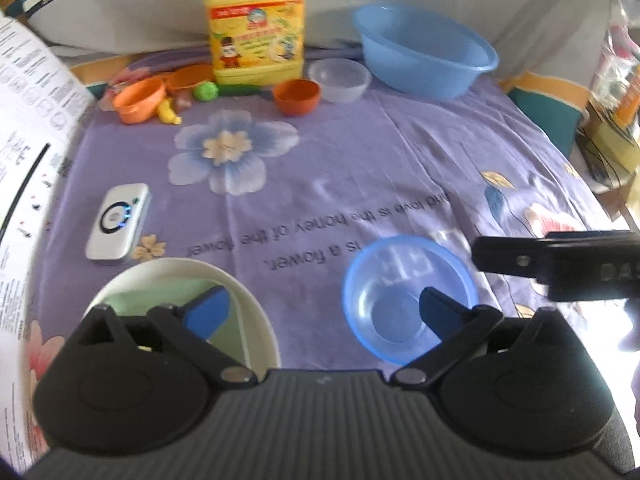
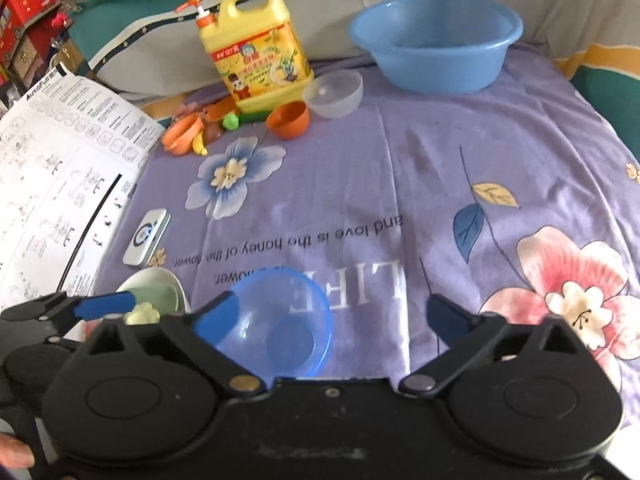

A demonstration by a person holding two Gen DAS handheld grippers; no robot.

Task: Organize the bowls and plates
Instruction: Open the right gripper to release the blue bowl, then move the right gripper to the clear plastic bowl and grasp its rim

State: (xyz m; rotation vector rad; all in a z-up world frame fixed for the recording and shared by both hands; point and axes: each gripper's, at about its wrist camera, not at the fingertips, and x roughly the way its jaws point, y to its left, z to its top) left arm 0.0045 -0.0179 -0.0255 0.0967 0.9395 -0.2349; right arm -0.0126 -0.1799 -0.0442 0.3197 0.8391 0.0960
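Blue bowl (image 2: 276, 320) beneath open right gripper (image 2: 324, 320)

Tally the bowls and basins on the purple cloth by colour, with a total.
Blue: 2, a large blue plastic basin and a small translucent blue plastic bowl
Orange: 2, a small orange plastic bowl and an orange bowl beside the toy fruit
Clear: 1, a clear frosted plastic bowl
White: 1, a white bowl with a pale green inside
Total: 6
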